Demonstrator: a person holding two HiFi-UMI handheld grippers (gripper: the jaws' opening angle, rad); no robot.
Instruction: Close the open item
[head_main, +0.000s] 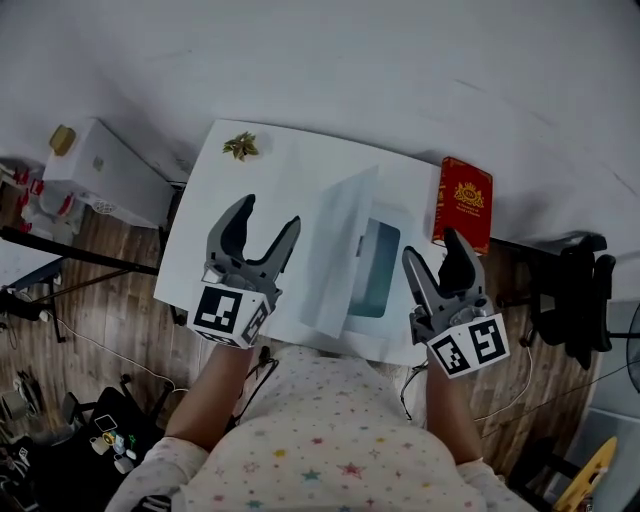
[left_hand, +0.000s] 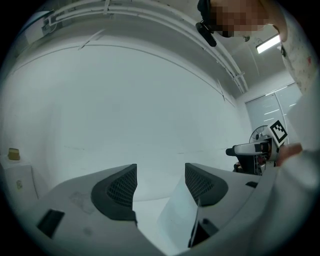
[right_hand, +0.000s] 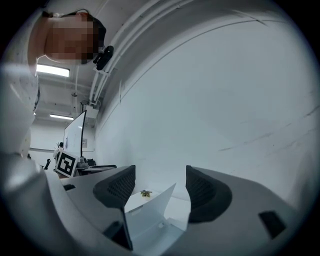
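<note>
A white box (head_main: 385, 265) with a pale blue inside lies on the white table (head_main: 290, 170), its lid (head_main: 340, 250) standing up and open on the left side. The lid (left_hand: 180, 220) shows between the jaws in the left gripper view, and the lid (right_hand: 147, 212) shows again in the right gripper view. My left gripper (head_main: 268, 218) is open, held above the table left of the lid. My right gripper (head_main: 432, 250) is open too, just right of the box. Neither touches the box.
A red book (head_main: 463, 203) lies at the table's right edge. A small dried plant sprig (head_main: 241, 146) sits at the far left corner. A white cabinet (head_main: 105, 170) stands left of the table, a black chair (head_main: 575, 290) to the right. Cables lie on the wooden floor.
</note>
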